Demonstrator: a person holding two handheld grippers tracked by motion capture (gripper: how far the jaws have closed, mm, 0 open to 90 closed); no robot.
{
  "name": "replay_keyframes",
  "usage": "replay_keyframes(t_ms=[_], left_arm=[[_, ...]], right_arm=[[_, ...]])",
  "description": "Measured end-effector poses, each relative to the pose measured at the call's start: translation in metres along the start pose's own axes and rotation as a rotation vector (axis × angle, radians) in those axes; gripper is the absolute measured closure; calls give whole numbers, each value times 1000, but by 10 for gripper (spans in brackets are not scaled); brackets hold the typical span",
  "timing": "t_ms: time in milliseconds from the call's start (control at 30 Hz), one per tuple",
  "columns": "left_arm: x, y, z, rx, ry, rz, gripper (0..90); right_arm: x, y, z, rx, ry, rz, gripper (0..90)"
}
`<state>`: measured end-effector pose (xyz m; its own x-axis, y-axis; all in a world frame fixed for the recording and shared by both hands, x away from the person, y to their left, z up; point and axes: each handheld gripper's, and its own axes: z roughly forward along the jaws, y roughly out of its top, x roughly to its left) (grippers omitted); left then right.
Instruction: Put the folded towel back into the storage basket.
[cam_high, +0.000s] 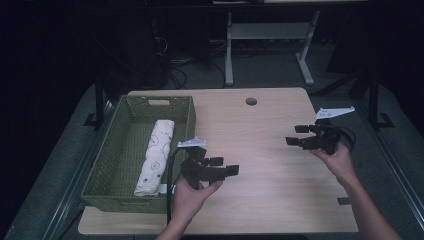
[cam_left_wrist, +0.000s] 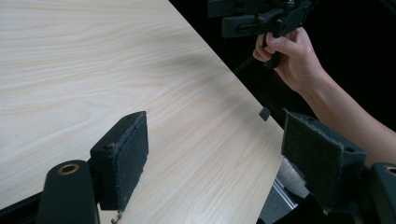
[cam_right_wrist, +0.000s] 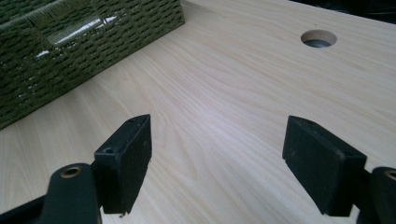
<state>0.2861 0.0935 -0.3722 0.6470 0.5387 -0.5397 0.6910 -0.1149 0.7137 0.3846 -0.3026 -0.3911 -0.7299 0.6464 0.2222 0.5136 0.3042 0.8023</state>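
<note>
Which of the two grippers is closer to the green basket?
Left. The left gripper hangs just beside the basket, off its right wall; the right gripper is across the table, near its right edge.

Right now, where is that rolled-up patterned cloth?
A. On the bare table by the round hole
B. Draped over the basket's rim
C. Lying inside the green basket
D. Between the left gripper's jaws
C: the rolled cloth lies lengthwise inside the green basket, with neither gripper touching it.

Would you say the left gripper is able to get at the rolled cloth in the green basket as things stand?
Probably yes: the left gripper is open and empty just right of the basket, the rolled cloth lies uncovered inside, and only the basket's wall stands between them.
</note>
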Motion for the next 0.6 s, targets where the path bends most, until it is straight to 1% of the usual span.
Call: replay_keyframes(t_ms=[100,167,200,233,600], left_arm=[[-1,0,5,7,-12,-2,225],[-3,0,9,13,-4,8,225],[-3,-1,10,14,-8,4,225],[-3,-1,11,15,-6,9,225],[-1,-4,22,22,-6,9,224]], right_arm=[[-1,-7,-4,-1,-8,0,234],[-1,-10,-8,0,-13,5,234],[-1,-13,-10,-7,-14,7,234],[-1,-14,-11,-7,-15,5,234],[-1,-34,-24,-6,-36,20,233]])
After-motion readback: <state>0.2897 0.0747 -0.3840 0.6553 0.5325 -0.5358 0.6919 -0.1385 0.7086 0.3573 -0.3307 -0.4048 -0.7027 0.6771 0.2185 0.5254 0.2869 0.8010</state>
